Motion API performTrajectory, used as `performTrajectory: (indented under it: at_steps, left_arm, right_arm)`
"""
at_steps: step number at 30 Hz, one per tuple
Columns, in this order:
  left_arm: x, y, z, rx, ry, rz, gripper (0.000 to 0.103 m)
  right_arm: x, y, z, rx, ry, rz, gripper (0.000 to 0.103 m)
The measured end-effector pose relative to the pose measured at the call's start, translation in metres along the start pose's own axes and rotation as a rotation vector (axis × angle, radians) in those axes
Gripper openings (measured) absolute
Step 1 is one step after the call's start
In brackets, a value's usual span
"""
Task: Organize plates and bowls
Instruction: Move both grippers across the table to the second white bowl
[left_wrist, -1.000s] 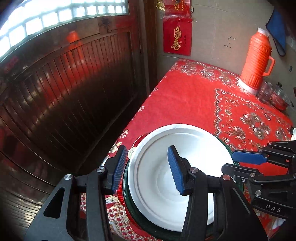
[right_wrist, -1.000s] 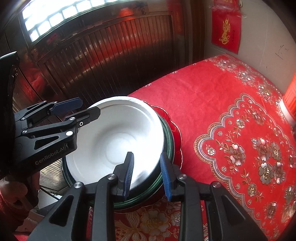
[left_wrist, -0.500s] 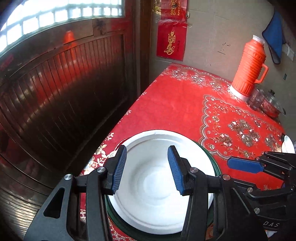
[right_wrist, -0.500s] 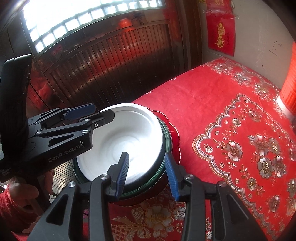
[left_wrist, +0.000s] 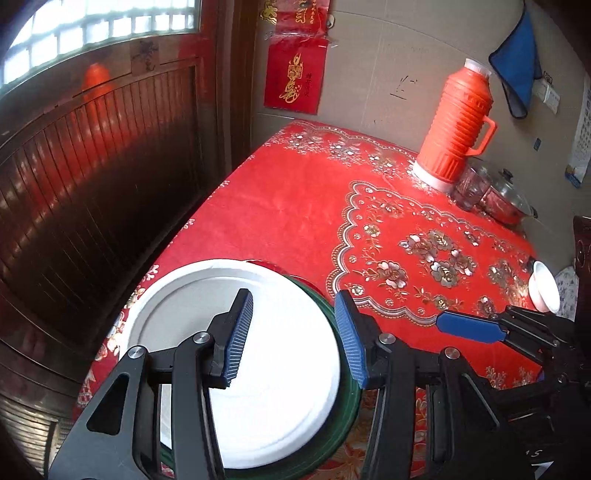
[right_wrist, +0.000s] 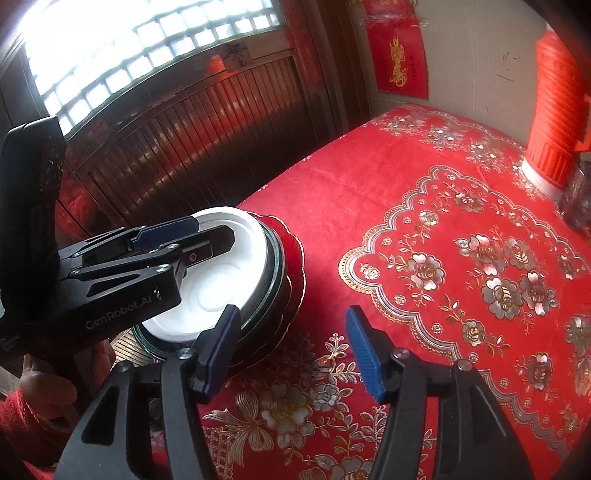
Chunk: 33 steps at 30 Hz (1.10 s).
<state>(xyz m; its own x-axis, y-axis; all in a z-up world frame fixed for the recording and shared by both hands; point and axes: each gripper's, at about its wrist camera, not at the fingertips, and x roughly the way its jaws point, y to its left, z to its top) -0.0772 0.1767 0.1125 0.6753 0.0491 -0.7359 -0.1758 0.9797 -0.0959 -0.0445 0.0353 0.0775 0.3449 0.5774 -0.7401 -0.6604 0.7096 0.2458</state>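
White plate (left_wrist: 280, 354) tops the stack; right gripper (right_wrist: 291, 347) jaws opening, seemingly empty.

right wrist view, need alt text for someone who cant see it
The right gripper, jaws opening and empty, hovers beside a white plate stacked on green and red plates at the corner of a red floral tablecloth. The left gripper reaches over the white plate; an orange thermos stands far right.

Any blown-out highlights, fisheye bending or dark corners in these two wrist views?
Right wrist view: the window is blown out to white; corners vignette to black. Left wrist view: the window is bright but its bars still read; the wooden door panel bows with fisheye curvature, and the white plate loses surface detail.
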Motion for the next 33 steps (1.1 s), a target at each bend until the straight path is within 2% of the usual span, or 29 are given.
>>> performTrajectory:
  at_steps: [3,5,16,20,33]
  left_arm:
    - [0.001,-0.013,0.001,0.007,-0.001,-0.035,0.060]
    - [0.002,-0.021,0.003,0.015,-0.002,-0.054,0.060]
    - [0.011,-0.051,0.004,0.035,0.048,-0.119,0.060]
    - [0.012,-0.063,0.004,0.052,0.042,-0.121,0.060]
    - [0.027,-0.128,0.001,0.146,0.050,-0.178,0.060]
  right_arm:
    - [-0.007,-0.010,-0.005,0.027,-0.011,-0.007,0.064]
    - [-0.012,-0.017,-0.007,0.045,-0.019,-0.012,0.068]
    - [-0.032,-0.045,-0.020,0.116,-0.052,-0.034,0.069]
    - [-0.043,-0.053,-0.026,0.134,-0.071,-0.056,0.073]
    - [-0.077,-0.102,-0.063,0.248,-0.097,-0.141,0.074]
